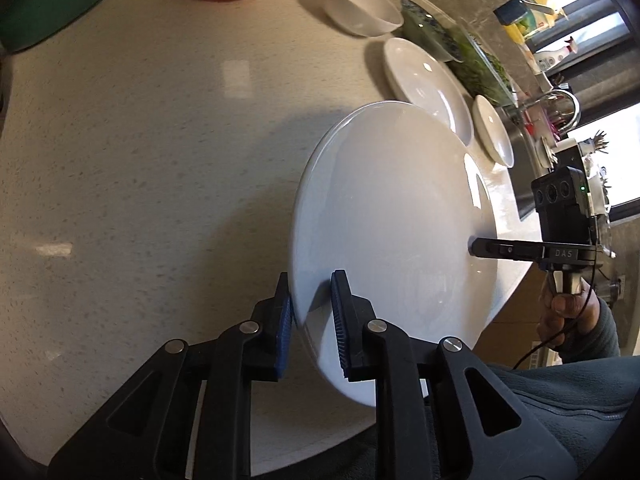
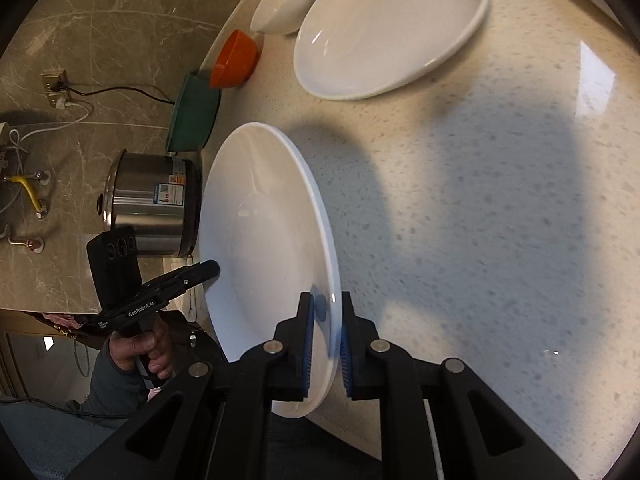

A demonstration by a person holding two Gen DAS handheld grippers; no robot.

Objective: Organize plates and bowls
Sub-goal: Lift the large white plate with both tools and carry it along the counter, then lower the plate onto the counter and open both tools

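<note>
Two grippers hold one large white plate above the pale speckled counter, the plate tipped up on edge between them. Left gripper has its blue pads on either side of the plate's near rim; the outer pad lies against the underside, while the inner pad seems to stand a little off the face, so I cannot tell how firmly it grips. Right gripper is closed narrow on the opposite rim, a blue pad on each side of the plate's edge.

Next in size, a second white plate lies flat on the counter, well apart from the held one. A green basin sits at the counter's edge, touching or just beside an orange bowl. A steel cooker pot stands beyond the counter's edge, behind the lifted plate.

Farther along, a white bowl sits near a patterned blue-green dish. A small white bowl rests just beside the flat plate. A hand in a grey sleeve grips the left gripper's handle.
</note>
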